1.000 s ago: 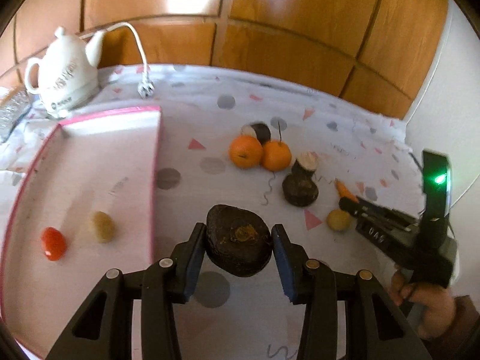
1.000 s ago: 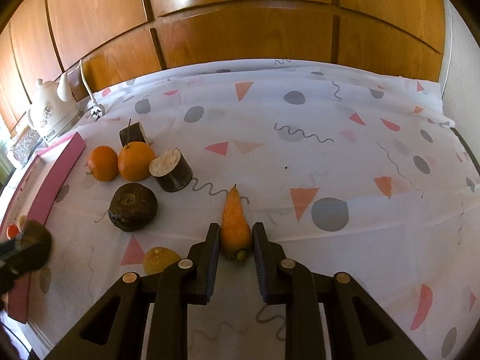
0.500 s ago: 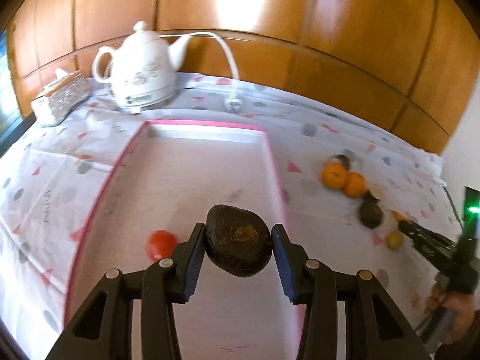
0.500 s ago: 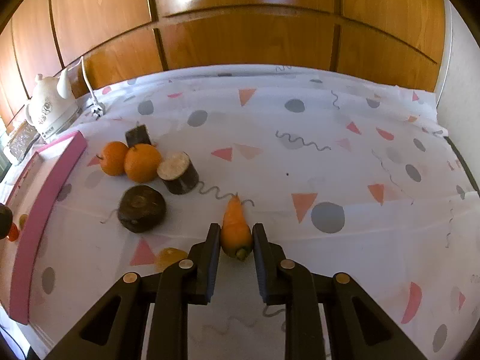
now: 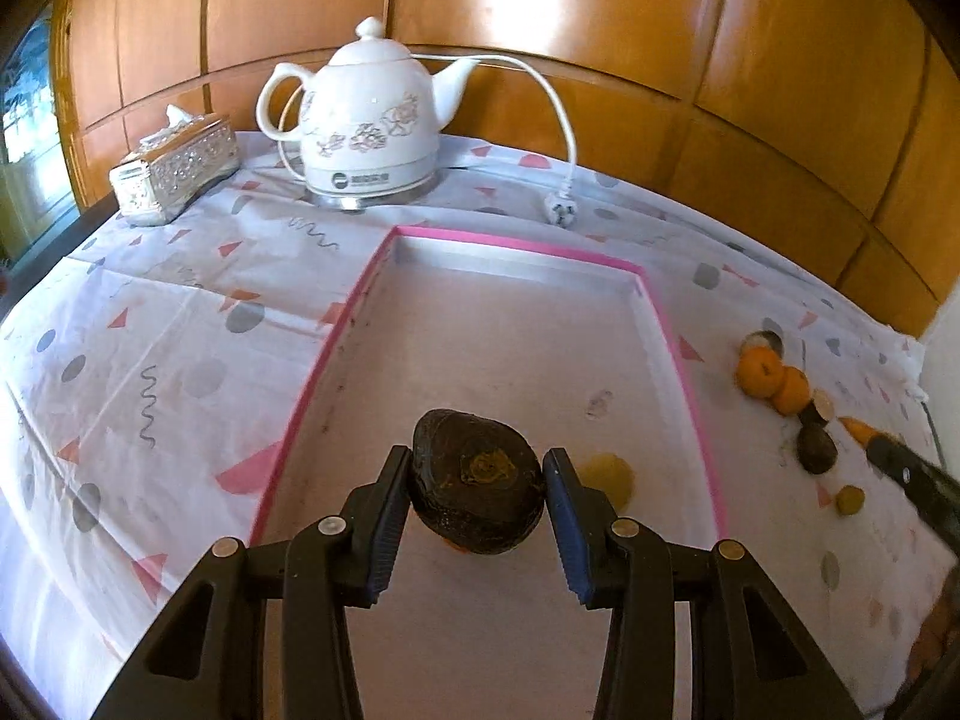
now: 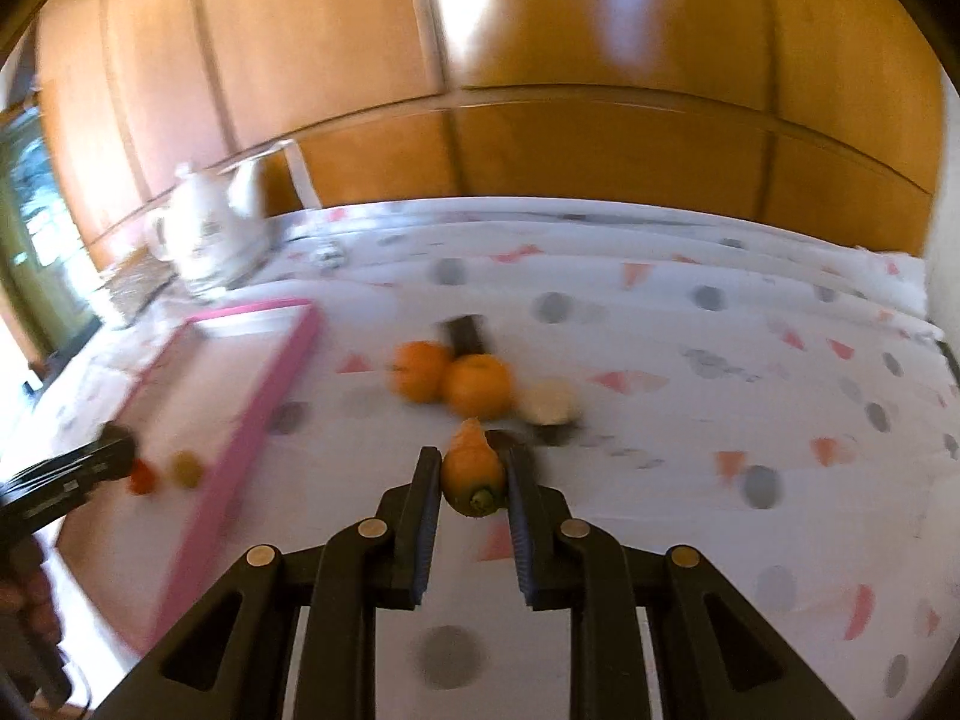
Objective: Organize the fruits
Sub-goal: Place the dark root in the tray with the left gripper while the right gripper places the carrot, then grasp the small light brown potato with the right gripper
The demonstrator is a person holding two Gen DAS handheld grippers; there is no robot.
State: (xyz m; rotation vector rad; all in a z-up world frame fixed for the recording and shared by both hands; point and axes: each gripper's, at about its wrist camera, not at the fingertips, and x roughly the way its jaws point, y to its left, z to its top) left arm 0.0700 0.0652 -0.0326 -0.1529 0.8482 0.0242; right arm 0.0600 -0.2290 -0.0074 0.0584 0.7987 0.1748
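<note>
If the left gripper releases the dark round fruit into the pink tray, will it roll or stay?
The dark fruit looks lumpy and somewhat flattened, so it would probably settle rather than roll far. The pink tray has a raised rim, likely stopping any roll. The left gripper grips its sides without denting, suggesting firmness.

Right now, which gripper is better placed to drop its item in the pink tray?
Left. The left gripper holds the dark fruit above the pink tray. The right gripper, clamping the carrot, is over the tablecloth beside the tray.
</note>
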